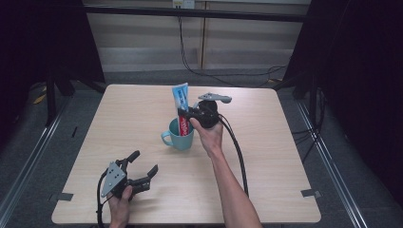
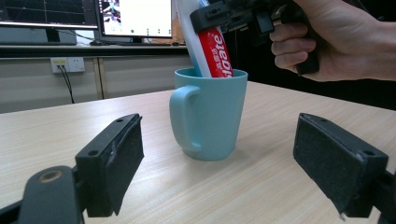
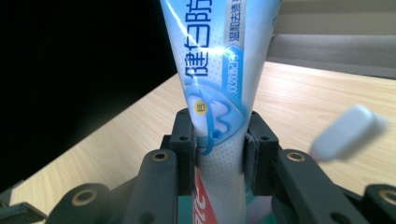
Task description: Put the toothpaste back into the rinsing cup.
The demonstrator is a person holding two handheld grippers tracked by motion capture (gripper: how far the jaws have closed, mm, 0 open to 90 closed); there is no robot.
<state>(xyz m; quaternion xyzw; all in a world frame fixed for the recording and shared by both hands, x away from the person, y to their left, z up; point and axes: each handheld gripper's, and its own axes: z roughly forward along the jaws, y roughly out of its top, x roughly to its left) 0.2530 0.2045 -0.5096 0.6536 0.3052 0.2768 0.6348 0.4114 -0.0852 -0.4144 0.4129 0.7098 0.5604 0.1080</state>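
On the wooden table (image 1: 266, 156) a light blue mug (image 1: 180, 135) stands upright a little above the middle, its handle pointing to about eight o'clock in the high view; a toothpaste tube (image 1: 181, 107) stands in the mug, its red lower part inside the rim and its blue and white flat end sticking up and leaning slightly towards eleven o'clock; the right gripper (image 1: 190, 114) comes in from the three o'clock side of the tube, held in a hand just beside the mug, and its jaws are clamped on the tube above the rim, with both pads pressed against the tube's sides in the right gripper view; the left gripper (image 1: 142, 166) rests low on the table at about seven o'clock from the mug, well apart from it, its jaws spread wide with nothing between them; in the left gripper view the mug stands between and beyond the two pads (image 2: 122, 161).
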